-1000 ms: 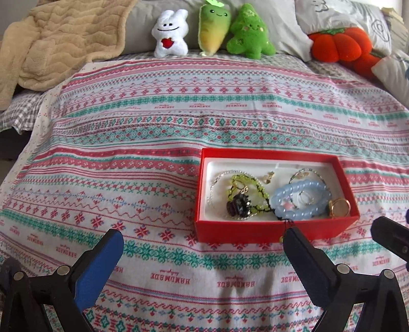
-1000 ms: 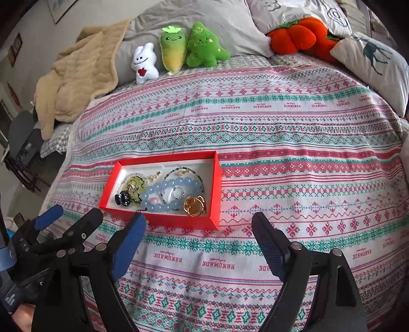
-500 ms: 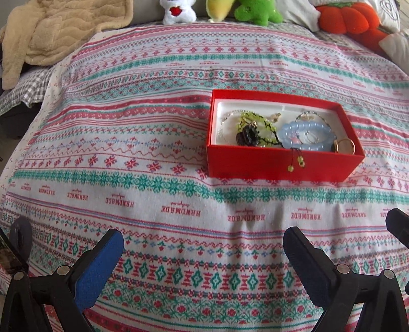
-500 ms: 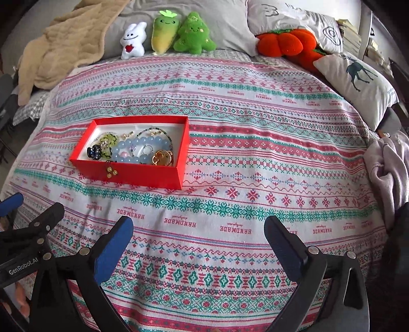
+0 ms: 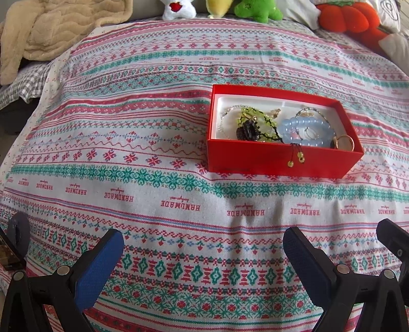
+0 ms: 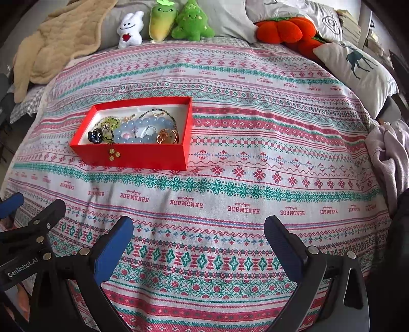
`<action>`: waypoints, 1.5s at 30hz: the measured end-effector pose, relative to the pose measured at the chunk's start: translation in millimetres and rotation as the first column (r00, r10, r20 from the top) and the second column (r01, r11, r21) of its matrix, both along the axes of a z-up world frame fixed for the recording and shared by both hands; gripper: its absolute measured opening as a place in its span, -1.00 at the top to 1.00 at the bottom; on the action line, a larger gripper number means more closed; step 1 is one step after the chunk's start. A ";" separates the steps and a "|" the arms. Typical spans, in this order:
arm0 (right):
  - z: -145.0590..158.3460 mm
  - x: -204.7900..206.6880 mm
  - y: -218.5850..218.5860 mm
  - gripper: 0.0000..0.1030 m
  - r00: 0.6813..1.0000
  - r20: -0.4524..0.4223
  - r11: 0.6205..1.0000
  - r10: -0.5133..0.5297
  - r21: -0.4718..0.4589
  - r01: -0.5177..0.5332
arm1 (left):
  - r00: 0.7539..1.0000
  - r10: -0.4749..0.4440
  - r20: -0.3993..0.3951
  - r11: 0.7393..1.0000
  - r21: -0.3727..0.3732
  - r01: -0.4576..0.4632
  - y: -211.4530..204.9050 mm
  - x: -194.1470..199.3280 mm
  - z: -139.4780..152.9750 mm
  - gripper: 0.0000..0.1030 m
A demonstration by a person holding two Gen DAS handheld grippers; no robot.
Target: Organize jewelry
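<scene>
Jewelry box (image 5: 278, 159) (red, unlidded) lies well beyond both spread, empty grippers: left gripper (image 5: 203, 241), right gripper (image 6: 198, 231).

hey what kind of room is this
Most likely a bedroom: a bed under a patterned blanket, pillows at its head, and plush toys lined up against them.
</scene>
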State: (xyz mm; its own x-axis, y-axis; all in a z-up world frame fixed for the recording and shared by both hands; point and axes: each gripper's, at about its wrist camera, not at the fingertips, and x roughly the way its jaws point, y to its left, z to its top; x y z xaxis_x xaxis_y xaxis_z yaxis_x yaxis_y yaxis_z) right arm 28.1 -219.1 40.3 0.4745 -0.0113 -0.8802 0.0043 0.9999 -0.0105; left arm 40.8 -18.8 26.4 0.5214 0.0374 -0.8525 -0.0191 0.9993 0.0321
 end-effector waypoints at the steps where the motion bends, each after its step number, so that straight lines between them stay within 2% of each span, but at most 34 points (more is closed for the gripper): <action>1: 0.4 0.3 -1.0 -1.00 1.000 0.002 1.000 -0.005 0.001 0.005 | 1.000 -0.001 0.001 1.000 -0.002 0.001 -0.2 -0.1 0.2 -0.98; 45: -7.8 2.0 -2.1 -1.00 0.999 -0.031 1.000 -0.026 0.012 0.027 | 0.999 -0.026 -0.023 1.000 -0.015 0.026 -10.9 -3.9 -2.1 -0.98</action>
